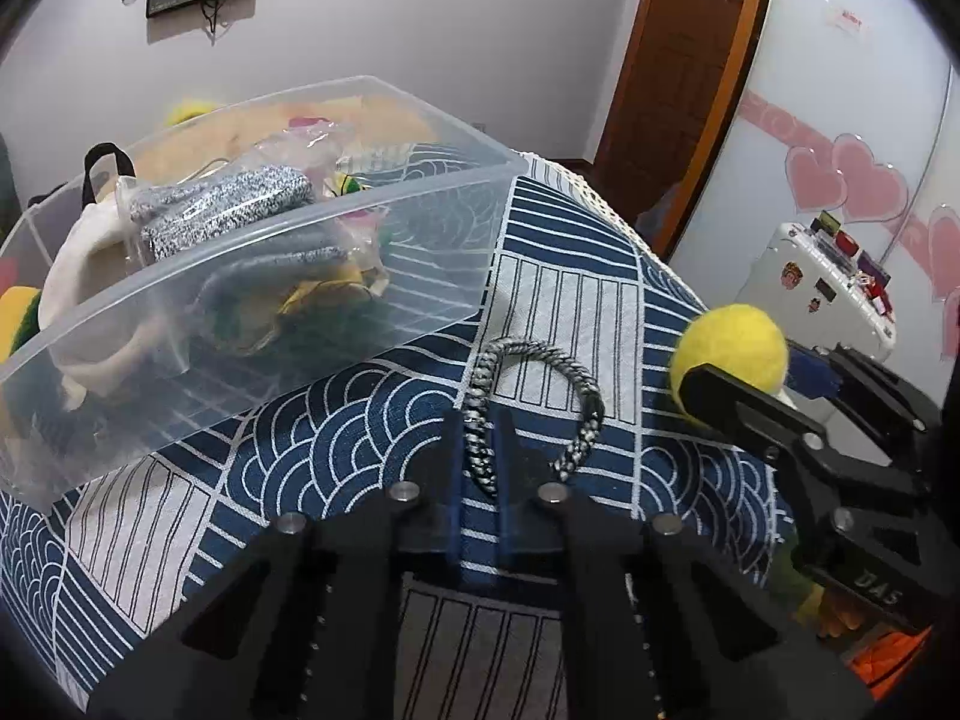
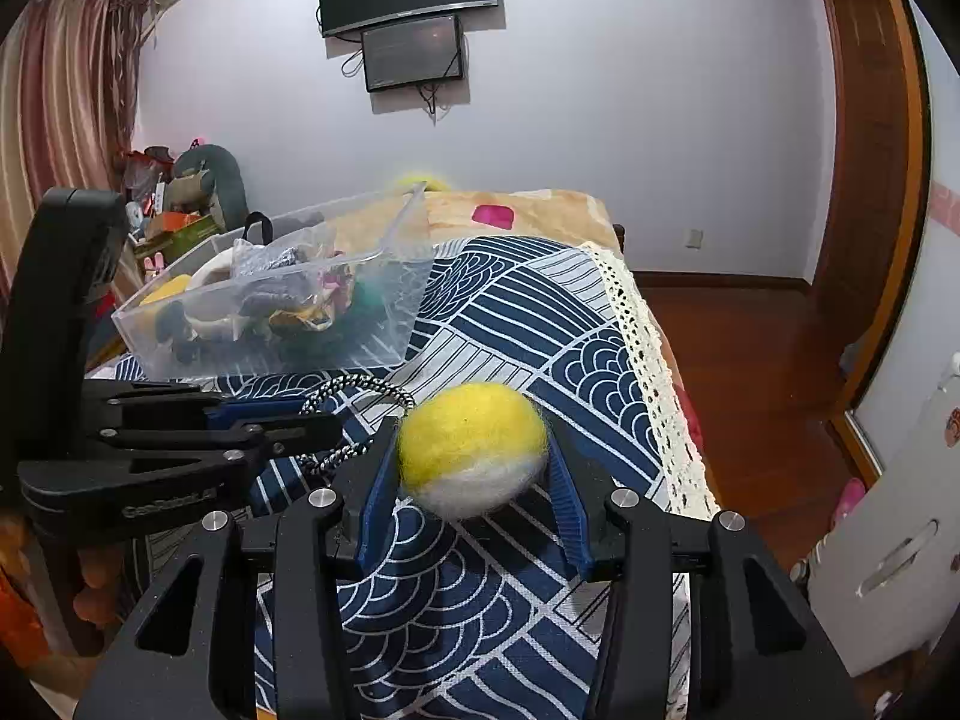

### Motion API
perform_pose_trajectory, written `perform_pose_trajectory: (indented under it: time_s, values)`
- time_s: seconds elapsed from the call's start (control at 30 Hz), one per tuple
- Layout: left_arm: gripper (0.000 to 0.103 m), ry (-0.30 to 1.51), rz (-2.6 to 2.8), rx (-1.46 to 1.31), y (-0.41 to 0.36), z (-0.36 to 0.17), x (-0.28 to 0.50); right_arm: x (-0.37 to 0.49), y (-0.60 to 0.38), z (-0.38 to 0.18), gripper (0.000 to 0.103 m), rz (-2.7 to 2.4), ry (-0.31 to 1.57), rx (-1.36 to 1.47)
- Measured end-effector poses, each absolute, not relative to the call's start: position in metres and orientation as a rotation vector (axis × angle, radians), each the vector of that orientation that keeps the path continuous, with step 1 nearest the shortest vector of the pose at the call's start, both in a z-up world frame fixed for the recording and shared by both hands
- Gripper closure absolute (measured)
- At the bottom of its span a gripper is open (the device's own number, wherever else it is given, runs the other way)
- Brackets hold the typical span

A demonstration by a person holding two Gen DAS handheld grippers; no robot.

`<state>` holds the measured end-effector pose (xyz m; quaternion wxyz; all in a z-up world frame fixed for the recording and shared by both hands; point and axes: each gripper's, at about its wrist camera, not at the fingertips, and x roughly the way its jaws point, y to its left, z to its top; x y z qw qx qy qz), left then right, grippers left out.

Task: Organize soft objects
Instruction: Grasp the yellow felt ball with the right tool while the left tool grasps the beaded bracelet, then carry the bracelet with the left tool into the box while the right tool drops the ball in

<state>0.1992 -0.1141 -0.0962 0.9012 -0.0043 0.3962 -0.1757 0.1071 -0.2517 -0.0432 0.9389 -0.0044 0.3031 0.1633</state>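
Gripping now: both grippers hold soft things above a table spread with a blue-and-white patterned cloth (image 1: 570,300).
Left gripper (image 1: 480,438): its 2 blue-padded fingers are drawn almost fully together, pinching one end of the braided cord (image 1: 534,354).
Braided cord: a black-and-white woven loop; it arches up and forward from the pinch and curves back down to the right, its free end lying on the cloth beside the right-hand finger. From the right wrist view it shows as a checkered strand (image 2: 354,387) passing behind the left gripper's tips.
Right gripper (image 2: 474,462): its jaws stand partly apart, with the 2 ribbed blue pads pressed against the left and right sides of the felt ball (image 2: 471,450).
Felt ball: fuzzy, yellow on top and white underneath, held clear of the cloth. In the left wrist view it sits at the right, near the table's edge (image 1: 729,348).
Clear bin (image 1: 336,222): a see-through plastic tub resting on the cloth, up and to the left of both grippers, well apart from the ball and cord.
Bin contents: a speckled grey knit piece (image 1: 228,204), a cream cloth bag with a black strap (image 1: 78,258), plus yellow and green soft pieces heaped inside.
Lace trim (image 2: 648,360): runs along the right edge of the cloth.
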Motion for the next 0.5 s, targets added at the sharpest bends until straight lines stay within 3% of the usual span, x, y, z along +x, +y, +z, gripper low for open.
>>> perform_pose_trajectory:
  time_s: [0.5]
  values:
    - [0.097,0.624,-0.268,-0.08,-0.061,-0.056,0.161,0.103,-0.232,-0.029,0.06,0.364,0.601,-0.044]
